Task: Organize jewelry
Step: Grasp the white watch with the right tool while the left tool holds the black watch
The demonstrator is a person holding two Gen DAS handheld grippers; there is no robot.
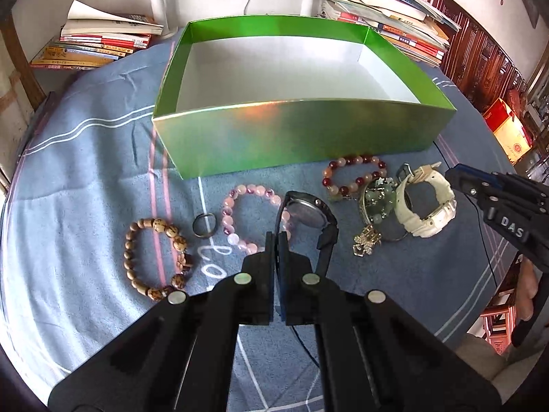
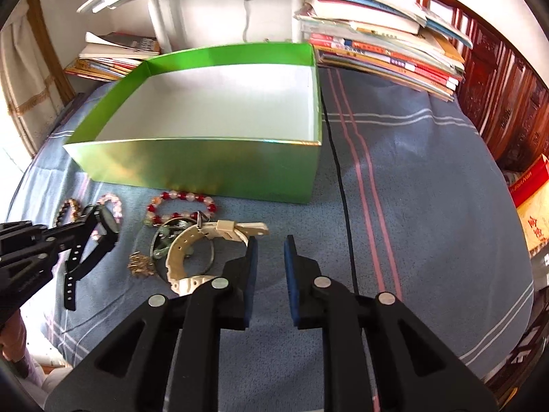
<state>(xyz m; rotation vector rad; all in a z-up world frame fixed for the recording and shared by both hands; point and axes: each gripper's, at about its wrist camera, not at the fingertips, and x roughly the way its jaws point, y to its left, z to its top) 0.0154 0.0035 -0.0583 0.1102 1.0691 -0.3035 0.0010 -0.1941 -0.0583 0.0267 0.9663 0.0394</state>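
Note:
My left gripper (image 1: 278,237) is shut on the strap of a black watch (image 1: 310,218) and holds it just above the blue cloth; it also shows in the right wrist view (image 2: 103,230). My right gripper (image 2: 271,243) is open and empty beside a white watch (image 2: 192,250), which also shows in the left wrist view (image 1: 425,202). An empty green box (image 1: 295,137) stands behind the jewelry. On the cloth lie a wooden bead bracelet (image 1: 156,257), a dark ring (image 1: 204,225), a pink bead bracelet (image 1: 240,216), a red-and-cream bead bracelet (image 1: 353,175), a green bead piece (image 1: 379,202) and a gold brooch (image 1: 367,243).
Stacks of books (image 1: 103,44) sit at the back left and back right (image 2: 387,51). A black cable (image 2: 339,178) runs across the cloth right of the box. A red box (image 2: 532,202) stands at the right edge beyond the table.

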